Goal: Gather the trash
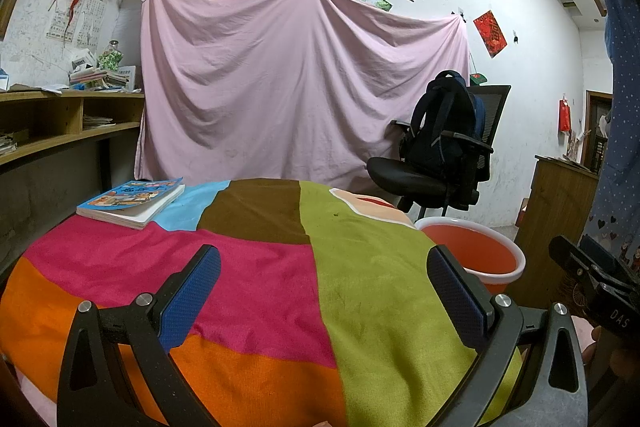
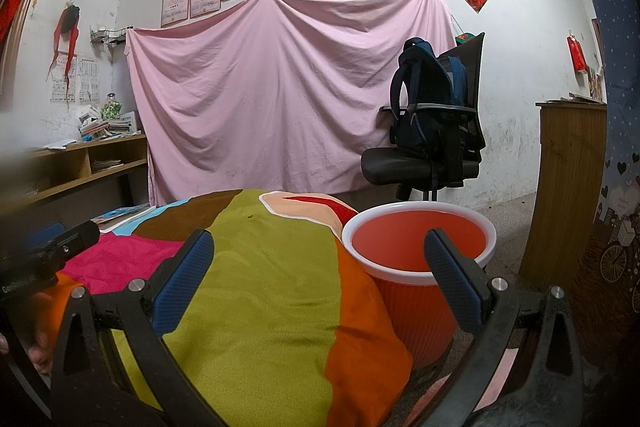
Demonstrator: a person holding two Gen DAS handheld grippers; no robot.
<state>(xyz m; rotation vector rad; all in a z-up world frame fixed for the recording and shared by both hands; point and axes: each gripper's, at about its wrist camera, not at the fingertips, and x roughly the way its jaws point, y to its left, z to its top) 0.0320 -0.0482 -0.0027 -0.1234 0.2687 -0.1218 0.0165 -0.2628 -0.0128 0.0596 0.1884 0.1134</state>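
- Two grippers hover side by side above a table draped in a patchwork cloth (image 1: 256, 291) of pink, orange, green, brown and pale blue.
- Far ahead and to the left of the left gripper (image 1: 322, 285), a paperback book (image 1: 132, 201) lies flat on the cloth near the table's back-left corner.
- That left gripper has its blue-padded fingers (image 1: 188, 301) spread wide with nothing between them; only pink and green cloth shows in the gap.
- Ahead of both, a tiny dark speck (image 2: 251, 215) sits on the green patch; what it is cannot be told.
- To the right, the right gripper (image 2: 320, 281) is likewise spread wide and empty, with its left finger over the green cloth and its right finger (image 2: 454, 285) in front of the bin.
- Just beyond the table's right edge stands an orange bin (image 2: 416, 311) with a white rim, upright, its visible inside bare.
- Further back, right of the bin, a dark backpack (image 2: 430, 95) rests on a black office chair (image 2: 420, 163) against the pink sheet (image 2: 272, 87) on the wall.
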